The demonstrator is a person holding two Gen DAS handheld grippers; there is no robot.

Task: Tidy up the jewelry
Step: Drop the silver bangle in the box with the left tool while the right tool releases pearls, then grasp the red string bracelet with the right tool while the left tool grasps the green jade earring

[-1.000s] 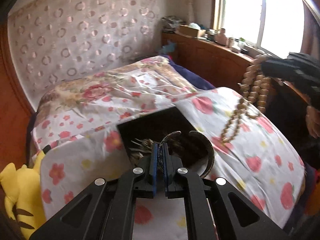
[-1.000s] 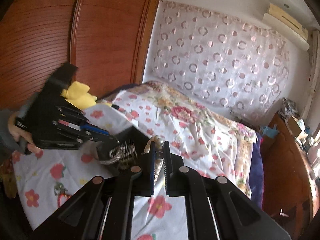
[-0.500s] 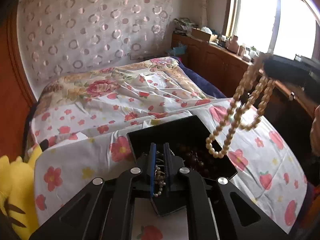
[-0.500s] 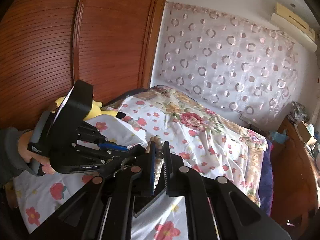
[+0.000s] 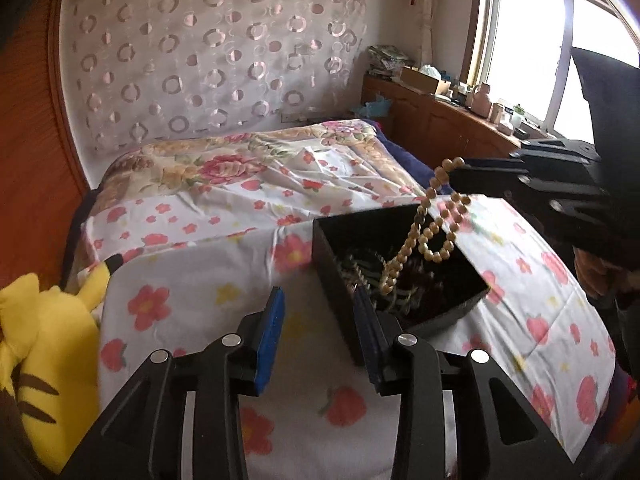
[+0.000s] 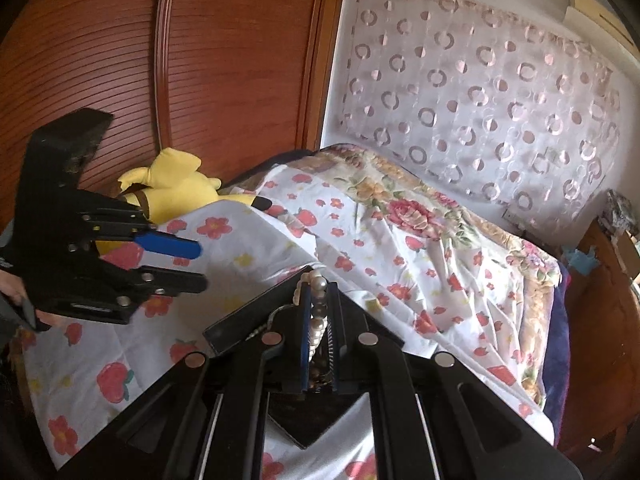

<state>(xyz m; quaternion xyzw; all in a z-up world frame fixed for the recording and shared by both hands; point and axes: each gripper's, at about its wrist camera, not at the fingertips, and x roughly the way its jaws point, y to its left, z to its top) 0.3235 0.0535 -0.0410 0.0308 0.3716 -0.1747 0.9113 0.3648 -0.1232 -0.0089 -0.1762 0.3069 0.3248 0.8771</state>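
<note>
A black jewelry box (image 5: 340, 276) lies open on the flowered bedsheet, with dark beads and metal pieces inside. My left gripper (image 5: 318, 296) is just short of the box's near corner. Its jaws are opening and the pads press on nothing. From the right, my right gripper (image 5: 460, 178) reaches over the box, shut on a tan bead necklace (image 5: 424, 236) whose loops hang down into it. The right wrist view shows those beads (image 6: 320, 320) pinched between my right gripper (image 6: 319, 292), the box (image 6: 248, 320) beneath, and my left gripper (image 6: 199, 266) open at the left.
A yellow plush toy (image 5: 44, 344) lies at the bed's left edge beside the wooden wardrobe (image 6: 160, 60). A wooden sideboard (image 5: 440, 120) with small items stands under the window. A patterned curtain (image 5: 200, 60) hangs behind the bed.
My left gripper let go of the jewellery it held over the box and opened, drawing back to the left. My right gripper came down over the box with the bead necklace.
</note>
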